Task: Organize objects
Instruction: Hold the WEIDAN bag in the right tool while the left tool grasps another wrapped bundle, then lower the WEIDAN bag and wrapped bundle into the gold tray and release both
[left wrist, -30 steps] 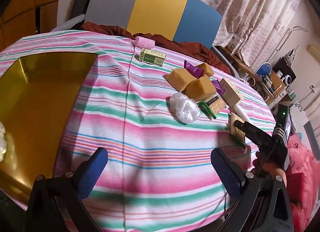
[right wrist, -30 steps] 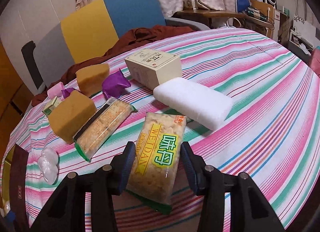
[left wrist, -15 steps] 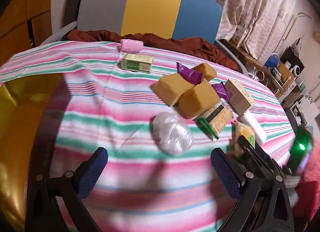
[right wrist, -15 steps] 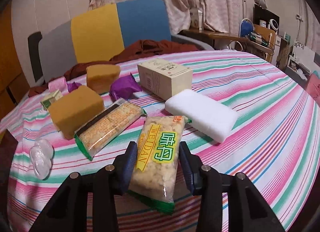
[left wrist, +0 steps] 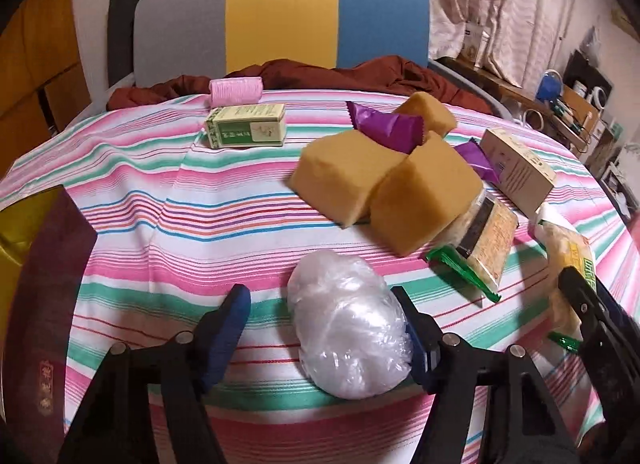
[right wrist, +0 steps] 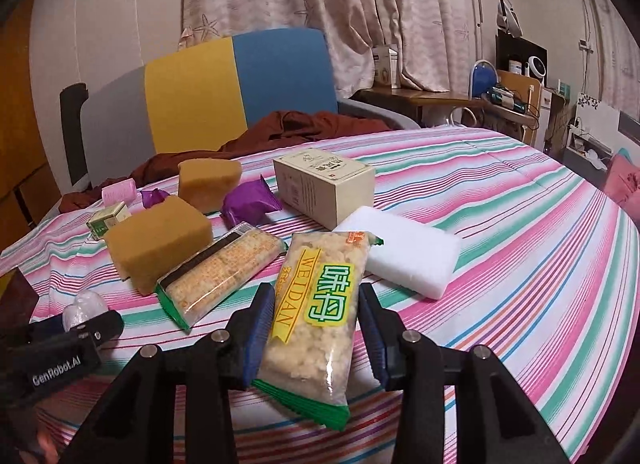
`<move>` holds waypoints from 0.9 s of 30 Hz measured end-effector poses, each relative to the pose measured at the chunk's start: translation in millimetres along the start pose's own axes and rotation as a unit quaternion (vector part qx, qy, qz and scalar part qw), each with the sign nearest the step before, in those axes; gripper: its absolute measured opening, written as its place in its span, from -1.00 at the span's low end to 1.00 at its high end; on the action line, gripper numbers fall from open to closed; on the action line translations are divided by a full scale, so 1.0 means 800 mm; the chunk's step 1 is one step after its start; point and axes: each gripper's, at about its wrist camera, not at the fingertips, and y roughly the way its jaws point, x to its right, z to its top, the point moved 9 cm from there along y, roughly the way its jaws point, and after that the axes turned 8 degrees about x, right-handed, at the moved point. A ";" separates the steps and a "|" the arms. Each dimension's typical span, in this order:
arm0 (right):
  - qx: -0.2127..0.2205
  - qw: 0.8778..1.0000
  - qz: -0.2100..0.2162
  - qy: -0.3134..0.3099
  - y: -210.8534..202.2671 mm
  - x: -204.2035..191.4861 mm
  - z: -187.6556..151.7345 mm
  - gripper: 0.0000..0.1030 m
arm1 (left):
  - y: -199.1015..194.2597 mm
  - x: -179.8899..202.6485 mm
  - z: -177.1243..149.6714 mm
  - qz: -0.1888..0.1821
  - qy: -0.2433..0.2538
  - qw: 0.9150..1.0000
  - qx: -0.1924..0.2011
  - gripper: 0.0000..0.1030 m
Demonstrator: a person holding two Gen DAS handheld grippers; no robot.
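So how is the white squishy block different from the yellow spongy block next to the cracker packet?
The white block is snowy white; the yellow block is mustard brown. The white block is flatter and lies low on the cloth, while the yellow block stands thicker and chunkier. The white block sits right of the snack packets, the yellow block left of them. Both are plain, unwrapped, sponge-like bricks resting on the striped tablecloth.

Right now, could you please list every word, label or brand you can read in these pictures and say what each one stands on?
"WEIDAN": vertical red letters on the yellow-labelled clear puffed-rice snack packet between the right gripper pads.
"GenRobot.AI": white letters on the black body of the left gripper.
Green characters beside "WEIDAN": present, not Latin letters.
Green-and-cream small carton, beige cardboard box, green-ended cracker packet, dark red box wall: print too small or blurred.
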 end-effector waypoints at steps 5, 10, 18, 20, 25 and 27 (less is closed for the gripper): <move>-0.010 1.000 -0.003 0.003 0.005 0.003 -0.004 -0.17 | -0.008 -0.013 -0.003 0.002 0.001 1.000 0.016 -0.10; 0.005 1.000 0.000 -0.004 -0.003 0.000 -0.001 -0.17 | -0.022 -0.019 -0.011 -0.005 0.008 1.000 0.028 -0.25; 0.023 0.999 0.008 -0.027 -0.010 -0.015 0.004 -0.18 | -0.089 -0.032 -0.026 -0.072 -0.044 0.996 0.042 -0.27; 0.022 0.999 0.008 -0.030 -0.010 -0.016 0.004 -0.18 | -0.116 -0.037 -0.020 -0.085 -0.045 0.994 0.057 -0.27; 0.016 0.999 0.011 -0.035 -0.012 -0.020 0.003 -0.18 | -0.158 -0.065 -0.012 -0.083 -0.053 0.992 0.075 -0.27; 0.007 0.999 0.014 -0.034 -0.015 -0.025 0.001 -0.18 | -0.167 -0.085 -0.013 -0.076 -0.063 0.993 0.071 -0.27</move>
